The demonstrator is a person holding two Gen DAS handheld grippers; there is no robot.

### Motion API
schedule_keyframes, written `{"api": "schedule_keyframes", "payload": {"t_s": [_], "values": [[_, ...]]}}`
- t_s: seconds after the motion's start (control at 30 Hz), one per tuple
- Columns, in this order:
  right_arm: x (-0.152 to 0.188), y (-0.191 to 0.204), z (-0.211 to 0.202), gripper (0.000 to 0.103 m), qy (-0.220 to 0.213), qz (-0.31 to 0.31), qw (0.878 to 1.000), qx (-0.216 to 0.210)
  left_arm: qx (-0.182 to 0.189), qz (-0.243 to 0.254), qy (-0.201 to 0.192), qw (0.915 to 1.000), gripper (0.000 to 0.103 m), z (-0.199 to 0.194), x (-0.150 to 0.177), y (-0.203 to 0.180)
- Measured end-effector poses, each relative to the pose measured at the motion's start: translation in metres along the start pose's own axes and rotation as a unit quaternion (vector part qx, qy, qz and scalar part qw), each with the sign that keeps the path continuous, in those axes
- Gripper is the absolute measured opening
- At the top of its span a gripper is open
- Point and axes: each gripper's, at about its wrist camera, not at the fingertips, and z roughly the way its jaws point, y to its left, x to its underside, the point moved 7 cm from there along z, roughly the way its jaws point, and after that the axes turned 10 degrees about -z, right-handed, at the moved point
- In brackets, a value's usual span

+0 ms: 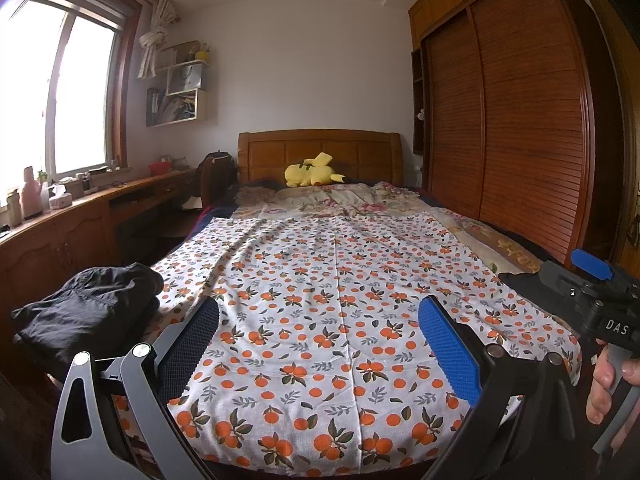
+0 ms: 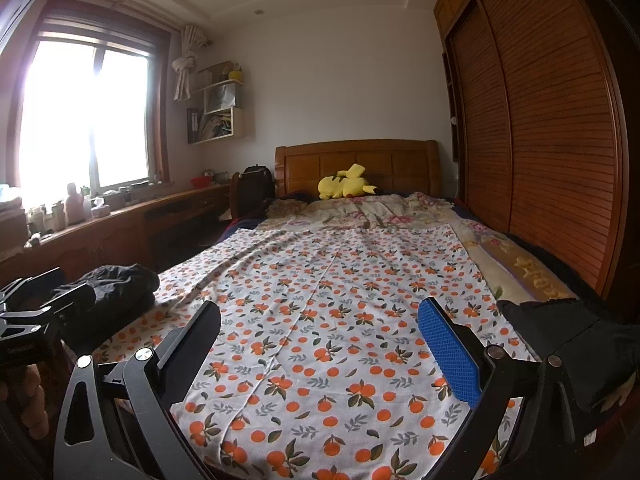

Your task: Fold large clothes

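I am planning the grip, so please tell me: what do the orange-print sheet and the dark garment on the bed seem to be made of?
Orange-print sheet: thin matte woven cloth, probably cotton; it shows fine creases and a centre fold line.
Dark garment: matte black fabric with a stitched seam, perhaps cotton or synthetic; it lies crumpled.

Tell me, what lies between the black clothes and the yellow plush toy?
Only orange-print sheet, then a floral quilt near the plush toy; black clothes sit left. Both views show it.

Bright window (image 2: 84, 116), white walls (image 1: 312, 68), wooden headboard (image 1: 320, 152), slatted wardrobe (image 1: 508, 120), long desk (image 1: 80, 216)
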Motion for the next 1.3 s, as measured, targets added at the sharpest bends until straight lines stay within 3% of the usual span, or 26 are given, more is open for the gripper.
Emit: {"api": "schedule_keyframes", "payload": {"t_s": [1.3], "values": [[0.0015, 0.0005, 0.0007, 0.095, 0.001, -0.001, 1.000, 0.000, -0.001, 0.001, -0.002, 1.0000, 0.101, -0.0005, 0.0017, 0.0021]]}}
